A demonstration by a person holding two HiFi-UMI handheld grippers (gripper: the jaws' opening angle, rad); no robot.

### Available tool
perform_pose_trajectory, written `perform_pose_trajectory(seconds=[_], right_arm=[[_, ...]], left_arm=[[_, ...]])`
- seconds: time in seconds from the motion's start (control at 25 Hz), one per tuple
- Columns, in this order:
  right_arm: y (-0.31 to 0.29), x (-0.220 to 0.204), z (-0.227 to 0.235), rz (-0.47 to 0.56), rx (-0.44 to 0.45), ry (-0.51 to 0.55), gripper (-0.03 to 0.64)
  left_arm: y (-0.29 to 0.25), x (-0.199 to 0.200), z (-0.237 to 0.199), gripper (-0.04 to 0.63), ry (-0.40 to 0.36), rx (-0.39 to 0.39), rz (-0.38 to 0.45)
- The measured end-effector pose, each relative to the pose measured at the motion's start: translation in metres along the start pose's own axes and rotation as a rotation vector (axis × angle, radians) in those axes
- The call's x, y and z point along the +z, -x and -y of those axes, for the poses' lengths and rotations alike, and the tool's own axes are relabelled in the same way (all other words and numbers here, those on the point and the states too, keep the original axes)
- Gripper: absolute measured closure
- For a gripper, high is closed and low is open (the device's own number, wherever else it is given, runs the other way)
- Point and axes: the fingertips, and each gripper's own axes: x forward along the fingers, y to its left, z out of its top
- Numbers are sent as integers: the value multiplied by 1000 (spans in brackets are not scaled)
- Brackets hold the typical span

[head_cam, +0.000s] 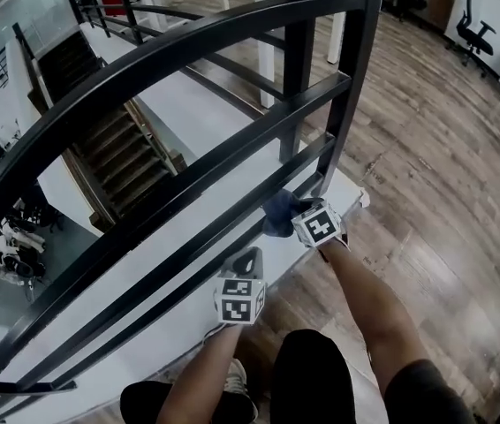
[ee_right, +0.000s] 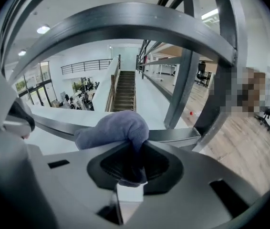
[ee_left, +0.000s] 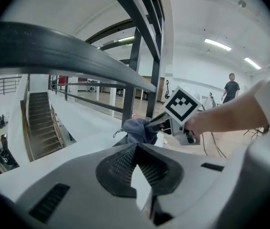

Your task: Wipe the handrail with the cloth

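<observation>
**Forearms low at the railing, cloth pressed to a lower bar**

Forearms (head_cam: 369, 307) reached down from the bottom of the head view toward a black metal railing (head_cam: 179, 49). It curved across most of that view, with a wooden floor (head_cam: 444, 193) on the near side and a stairwell beyond.

The work sat low on it, not on the top rail. The right gripper (ee_right: 128, 163) had its fingers pinching a blue-grey cloth (ee_right: 113, 128), and the bunched end of the cloth lay against a lower bar (ee_right: 178, 135), just beside an upright post (head_cam: 356, 69).

The left gripper (ee_left: 137, 149) hung a little nearer the person, its fingers pressed together at the tips with nothing between them, close to the bars but touching none that I could make out.

To wipe well, the pinch probably needed to hold firm while the cloth's loose bulge, rather than the hard fingers, bore on the metal. A steady run along the bar, with the cloth rolled over its top and sides, should clean more than a dab. At the post the cloth could snag, so slowing there looked wise. The top rail appeared to be left for a later pass.
</observation>
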Motion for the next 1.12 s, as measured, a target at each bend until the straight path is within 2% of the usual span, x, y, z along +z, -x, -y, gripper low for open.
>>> perform_pose_trajectory(seconds=[0.2, 0.52, 0.64, 0.92, 1.12], right_arm=[[2, -16, 64, -19, -129, -118, 546], [14, -27, 110, -43, -230, -166, 546], [24, -26, 109, -23, -224, -179, 546], [69, -3, 89, 104, -167, -133, 546], [124, 16, 70, 192, -144, -195, 546]], left_arm=[[-20, 2, 6, 592, 20, -36, 3], [-41, 15, 33, 592, -24, -99, 23], [-42, 23, 41, 592, -18, -110, 35], [-28, 46, 53, 592, -24, -103, 83], [-8, 72, 67, 592, -38, -117, 56]])
